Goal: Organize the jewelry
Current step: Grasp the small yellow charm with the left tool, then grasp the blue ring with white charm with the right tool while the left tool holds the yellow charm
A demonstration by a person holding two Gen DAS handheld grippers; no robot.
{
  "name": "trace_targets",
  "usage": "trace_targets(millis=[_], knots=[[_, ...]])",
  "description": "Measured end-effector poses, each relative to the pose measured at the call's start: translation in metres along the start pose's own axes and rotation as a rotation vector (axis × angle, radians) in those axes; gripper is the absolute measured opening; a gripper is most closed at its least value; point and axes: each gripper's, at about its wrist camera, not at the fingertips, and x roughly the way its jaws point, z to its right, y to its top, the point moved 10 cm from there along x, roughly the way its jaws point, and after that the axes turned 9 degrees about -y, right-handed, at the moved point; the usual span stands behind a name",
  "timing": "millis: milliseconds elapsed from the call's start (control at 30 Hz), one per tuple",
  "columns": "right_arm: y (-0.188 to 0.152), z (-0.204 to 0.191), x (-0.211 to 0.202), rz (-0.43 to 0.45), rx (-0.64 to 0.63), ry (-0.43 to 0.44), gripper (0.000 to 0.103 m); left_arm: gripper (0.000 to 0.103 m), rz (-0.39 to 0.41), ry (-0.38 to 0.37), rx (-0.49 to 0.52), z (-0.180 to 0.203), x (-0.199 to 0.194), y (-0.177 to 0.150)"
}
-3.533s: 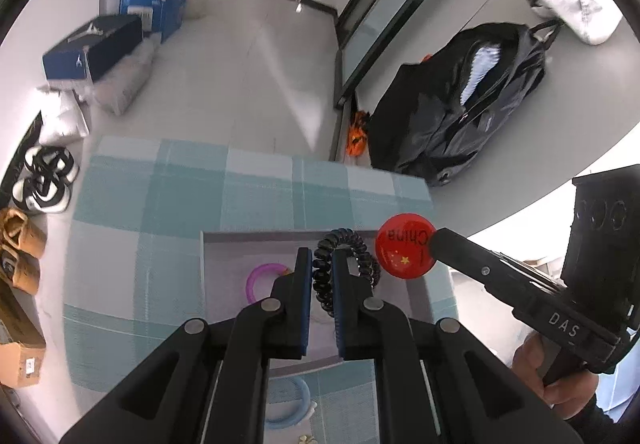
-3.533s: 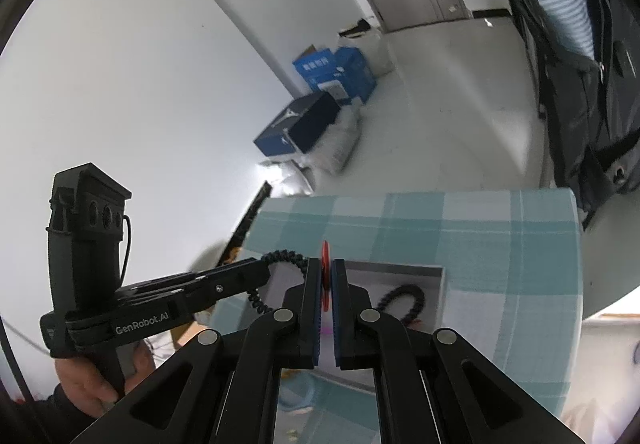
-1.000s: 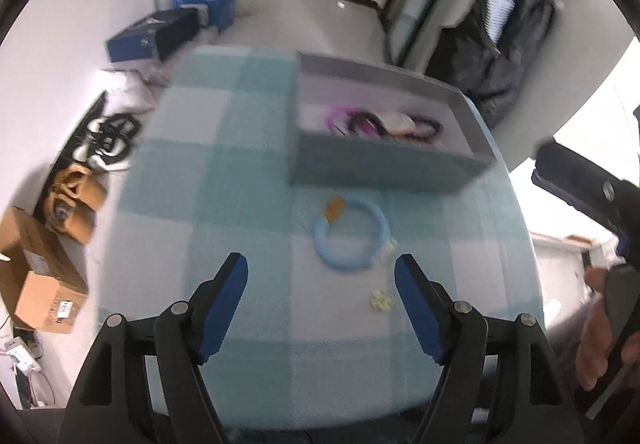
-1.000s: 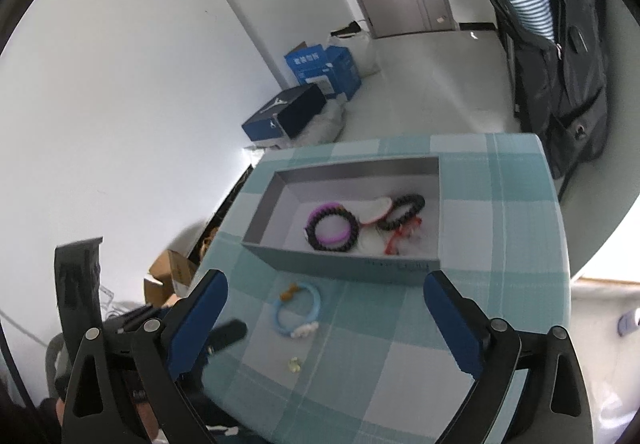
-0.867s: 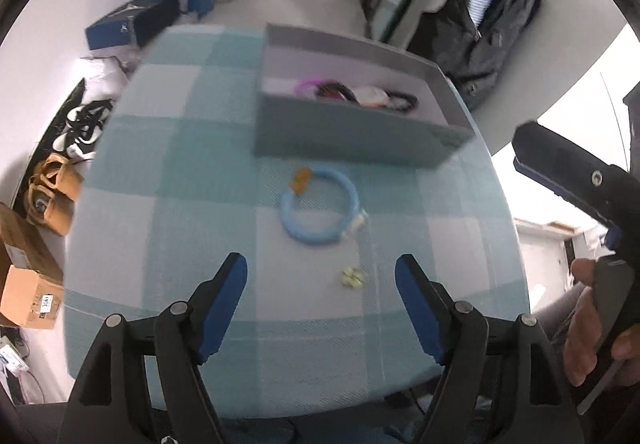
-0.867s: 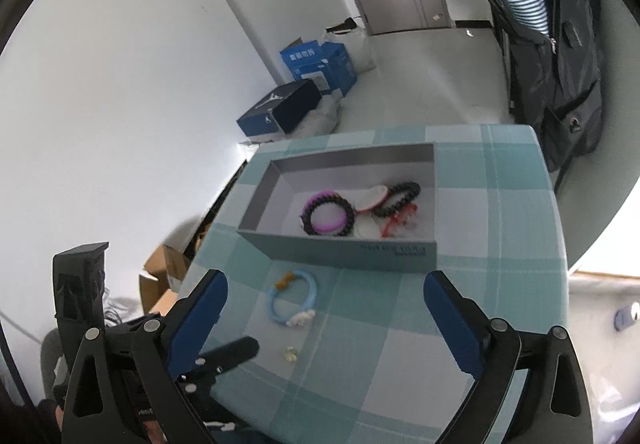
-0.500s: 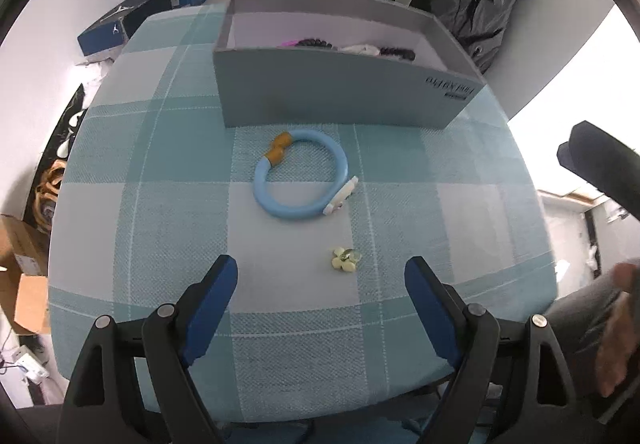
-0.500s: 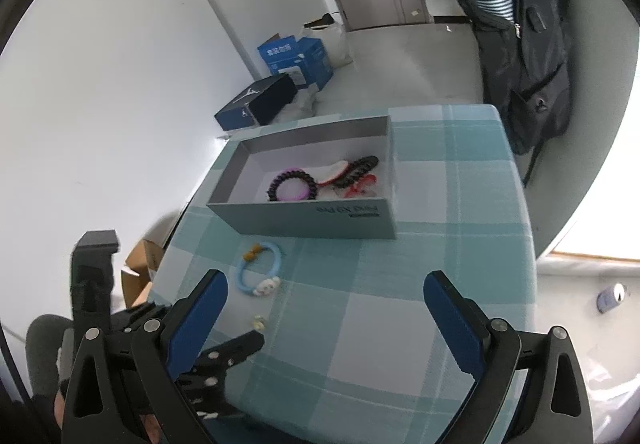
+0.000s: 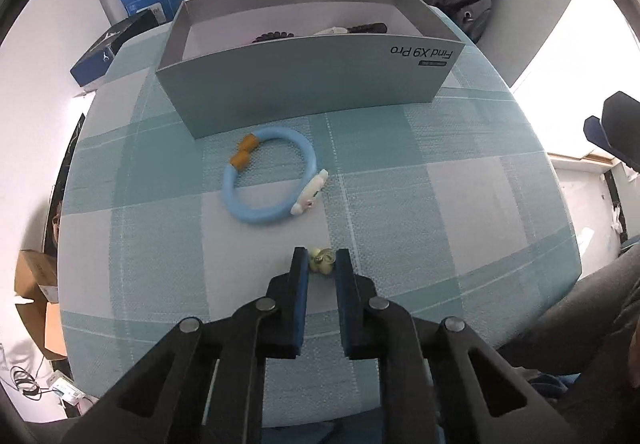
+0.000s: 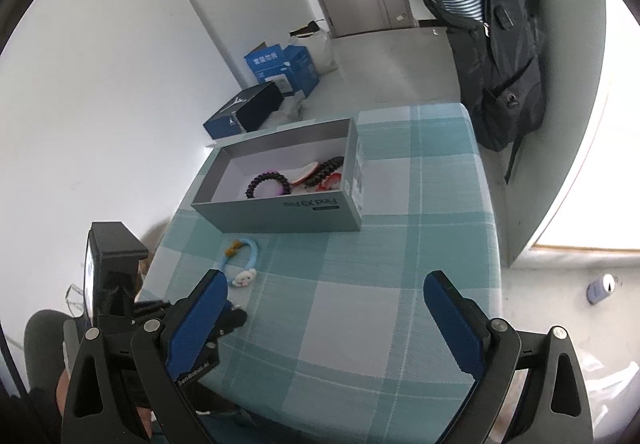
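A small yellow-green trinket (image 9: 321, 261) lies on the checked tablecloth between the fingertips of my left gripper (image 9: 321, 267), whose jaws stand narrowly apart around it; contact is unclear. A light blue bracelet (image 9: 267, 173) with orange beads and a white charm lies just beyond; it also shows in the right wrist view (image 10: 245, 261). The grey box (image 9: 304, 79) behind holds dark coiled bands, a purple ring and red-and-white pieces (image 10: 297, 177). My right gripper (image 10: 325, 318) is wide open and empty above the table's near side. The left gripper shows there too (image 10: 228, 320).
The table (image 10: 420, 260) is small, with edges close on all sides. A dark backpack (image 10: 496, 36) hangs at the right. Blue cartons (image 10: 282, 68) and a dark shoebox (image 10: 244, 112) lie on the floor beyond. Cardboard boxes (image 9: 36, 284) sit at the left.
My left gripper has dropped to the tablecloth and narrowed its jaws from wide open to around the small trinket. Earlier both grippers released a coiled band and a red badge into the box.
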Motion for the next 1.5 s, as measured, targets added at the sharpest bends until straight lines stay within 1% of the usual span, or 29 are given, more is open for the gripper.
trace_targets(millis=[67,167,233,367,467,533,667,800,833,900,967,1033,1100,1233,1300,1333,1433,1500], knots=[[-0.001,0.0,0.0,0.0,0.002,0.0,0.099,0.009,-0.003,-0.051,-0.01,0.004,-0.001,0.0],[-0.002,0.0,0.001,-0.004,-0.001,-0.001,0.099,0.009,0.002,-0.082,-0.018,0.006,-0.003,-0.002],[-0.002,0.0,0.001,-0.004,-0.003,-0.005,0.099,0.009,0.007,-0.119,-0.036,0.009,-0.008,-0.002],[-0.003,0.004,0.006,-0.015,0.013,-0.015,0.099,0.009,0.05,-0.199,-0.082,0.004,-0.023,0.0],[-0.006,0.004,0.011,-0.033,0.026,-0.015,0.099,0.009,0.089,-0.239,-0.121,-0.004,-0.039,0.002],[-0.006,-0.001,0.013,-0.036,0.018,-0.004,0.099,0.009,0.122,-0.246,-0.137,-0.012,-0.052,0.004],[-0.011,-0.021,0.017,-0.039,-0.041,0.005,0.099,0.009,0.196,-0.266,-0.181,-0.031,-0.081,0.007],[-0.015,-0.039,0.028,-0.061,-0.073,0.019,0.099,0.009,0.263,-0.259,-0.222,-0.05,-0.102,0.005],[-0.015,-0.044,0.031,-0.066,-0.079,0.022,0.099,0.009,0.275,-0.26,-0.233,-0.053,-0.105,0.004],[-0.016,-0.054,0.037,-0.079,-0.091,0.031,0.099,0.009,0.298,-0.258,-0.258,-0.073,-0.106,0.013],[-0.018,-0.065,0.041,-0.087,-0.102,0.057,0.099,0.009,0.32,-0.246,-0.272,-0.081,-0.109,0.018],[-0.02,-0.079,0.046,-0.1,-0.118,0.091,0.099,0.009,0.333,-0.254,-0.287,-0.085,-0.109,0.02],[-0.022,-0.089,0.053,-0.109,-0.137,0.1,0.099,0.009,0.354,-0.271,-0.297,-0.088,-0.115,0.019],[-0.028,-0.109,0.074,-0.141,-0.198,0.065,0.098,0.009,0.373,-0.263,-0.284,-0.092,-0.121,0.015],[-0.03,-0.117,0.083,-0.151,-0.23,0.049,0.093,0.009,0.371,-0.263,-0.283,-0.094,-0.122,0.012],[-0.03,-0.12,0.087,-0.152,-0.247,0.035,0.09,0.009,0.369,-0.264,-0.285,-0.096,-0.121,0.01],[-0.03,-0.126,0.095,-0.137,-0.285,-0.001,0.09,0.009,0.364,-0.267,-0.295,-0.103,-0.121,0.006],[-0.03,-0.128,0.101,-0.136,-0.306,-0.038,0.087,0.009,0.36,-0.274,-0.305,-0.107,-0.12,0.004]])
